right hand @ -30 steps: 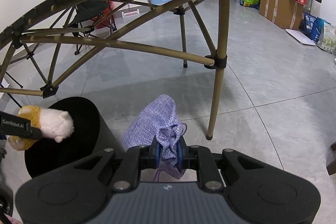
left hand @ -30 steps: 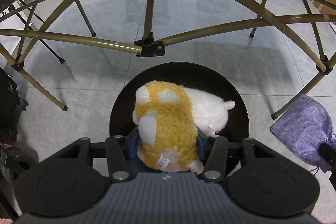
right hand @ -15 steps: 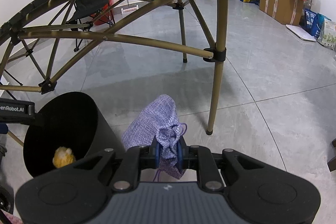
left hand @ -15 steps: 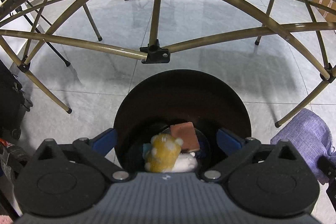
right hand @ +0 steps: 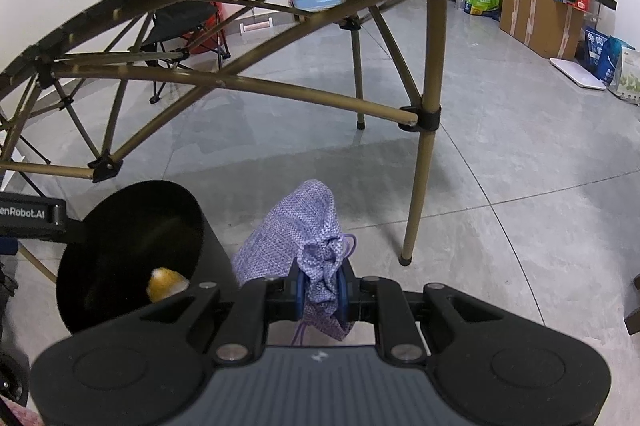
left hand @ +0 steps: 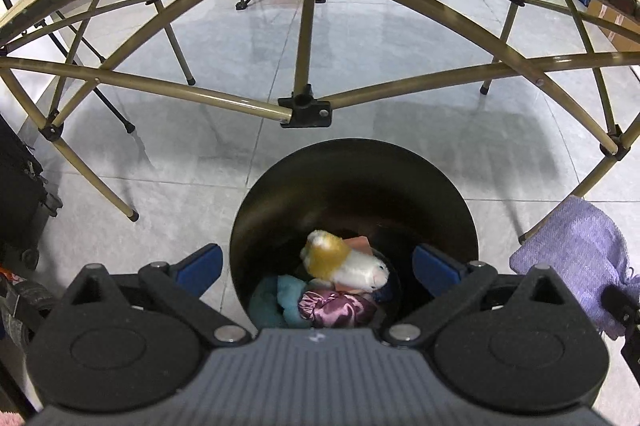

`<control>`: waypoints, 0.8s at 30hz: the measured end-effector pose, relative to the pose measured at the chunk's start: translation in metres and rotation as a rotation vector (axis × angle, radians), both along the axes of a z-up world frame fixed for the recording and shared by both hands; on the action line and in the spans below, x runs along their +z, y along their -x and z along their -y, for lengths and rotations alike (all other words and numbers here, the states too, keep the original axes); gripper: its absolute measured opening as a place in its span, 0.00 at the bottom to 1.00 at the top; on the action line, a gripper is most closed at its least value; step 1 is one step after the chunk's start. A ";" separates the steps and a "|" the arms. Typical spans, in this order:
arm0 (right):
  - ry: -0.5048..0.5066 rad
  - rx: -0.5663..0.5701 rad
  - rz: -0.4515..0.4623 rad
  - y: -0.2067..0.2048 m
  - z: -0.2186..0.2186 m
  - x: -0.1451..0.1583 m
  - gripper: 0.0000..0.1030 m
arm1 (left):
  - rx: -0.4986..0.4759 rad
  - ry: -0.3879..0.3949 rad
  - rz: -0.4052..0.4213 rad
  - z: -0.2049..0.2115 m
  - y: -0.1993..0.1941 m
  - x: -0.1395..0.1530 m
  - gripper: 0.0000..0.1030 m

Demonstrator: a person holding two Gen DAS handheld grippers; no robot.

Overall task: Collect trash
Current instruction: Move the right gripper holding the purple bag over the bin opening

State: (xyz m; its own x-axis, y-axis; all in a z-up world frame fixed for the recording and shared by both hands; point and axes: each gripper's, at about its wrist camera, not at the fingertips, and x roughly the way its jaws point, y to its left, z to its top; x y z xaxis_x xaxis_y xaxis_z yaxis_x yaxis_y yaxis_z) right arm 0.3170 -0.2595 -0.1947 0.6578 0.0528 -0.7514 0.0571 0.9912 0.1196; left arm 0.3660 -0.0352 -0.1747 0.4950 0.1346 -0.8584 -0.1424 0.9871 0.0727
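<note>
Dropped from the left gripper [left hand: 318, 266] a second ago, the yellow-and-white plush toy [left hand: 342, 261] now lies at the bottom of the round black trash bin [left hand: 352, 162], on top of a teal cloth [left hand: 280, 300], a shiny purple satin item [left hand: 338, 310] and a flat orange-pink piece [left hand: 358, 242]. That gripper's blue-padded fingers [left hand: 200, 264], which were closed around the toy, now stand spread wide on either side of the bin's opening with nothing between them. From the right wrist view the toy shows as a yellow patch deep inside the bin [right hand: 132, 254]. Unchanged, the right gripper [right hand: 322, 292] is clenched on the gathered neck of a woven lilac drawstring pouch [right hand: 298, 230], which it holds just beside the bin, above the grey tiled floor [right hand: 500, 162]. Behind both stands a folding table with a bronze tube frame [right hand: 430, 114].
</note>
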 end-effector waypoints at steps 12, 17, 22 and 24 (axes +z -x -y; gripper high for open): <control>0.003 0.054 0.049 0.005 -0.027 0.023 0.15 | 0.033 0.002 0.024 -0.028 0.011 0.010 1.00; 0.002 0.100 0.063 0.003 -0.049 0.032 0.15 | 0.052 -0.005 0.030 -0.043 0.017 0.012 1.00; -0.001 0.145 0.065 0.000 -0.075 0.037 0.15 | 0.082 -0.005 0.031 -0.065 0.023 0.014 1.00; -0.001 0.164 0.064 -0.003 -0.086 0.038 0.15 | 0.095 -0.005 0.030 -0.074 0.026 0.013 1.00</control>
